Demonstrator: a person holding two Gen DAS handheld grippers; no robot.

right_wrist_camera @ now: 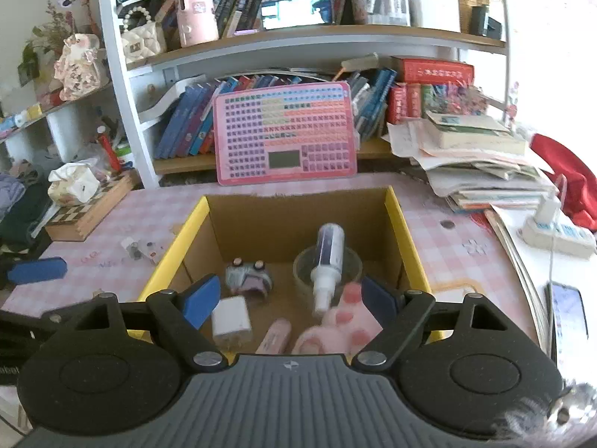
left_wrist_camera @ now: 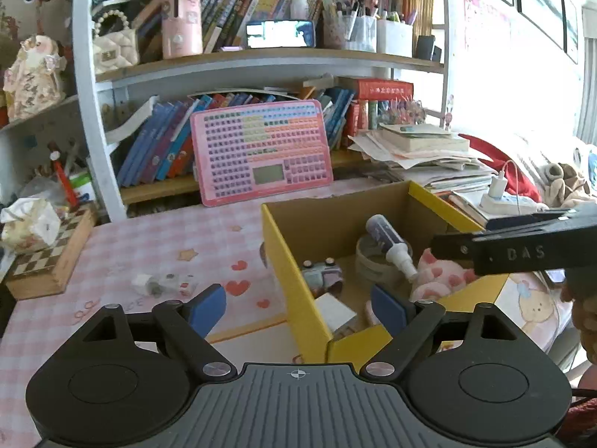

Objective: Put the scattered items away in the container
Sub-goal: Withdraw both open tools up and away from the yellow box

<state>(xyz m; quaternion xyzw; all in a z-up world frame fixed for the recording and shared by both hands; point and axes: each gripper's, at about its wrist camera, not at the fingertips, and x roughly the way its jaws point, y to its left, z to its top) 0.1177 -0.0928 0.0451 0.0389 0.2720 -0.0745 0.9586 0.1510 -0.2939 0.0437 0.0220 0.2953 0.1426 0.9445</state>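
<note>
Both your grippers stand with jaws apart and nothing between the pads: the left gripper [left_wrist_camera: 298, 308] hangs over the near-left corner of the cardboard box [left_wrist_camera: 287, 261], the right gripper [right_wrist_camera: 289, 300] over the box's near side, looking straight into it.

Most of the clutter already lies inside: a spray bottle [right_wrist_camera: 328, 261] leaning in a clear round tub [right_wrist_camera: 298, 268], a small toy car [right_wrist_camera: 248, 278], a white charger block [right_wrist_camera: 231, 321], a pink tube [right_wrist_camera: 276, 336] and a pink plush paw [right_wrist_camera: 343, 317] in the near-right corner.

What looks left is the small clear packet [left_wrist_camera: 162, 283] on the pink checked tablecloth [left_wrist_camera: 149, 239], just left of the box and apart from its wall. It lies ahead and left of your left gripper, so that hand is the natural one.

I judge the packet to be very light and soft — thin crinkly film around a few small hard bits, though the contents are too small to name. It lies flat, so the pads may slide over the film or push it across the cloth rather than bite. Take it across its short width near the middle, where the lumps give the pads something to close on, coming down steeply with one pad either side — the white end looks flatter and more likely to slip out
</note>
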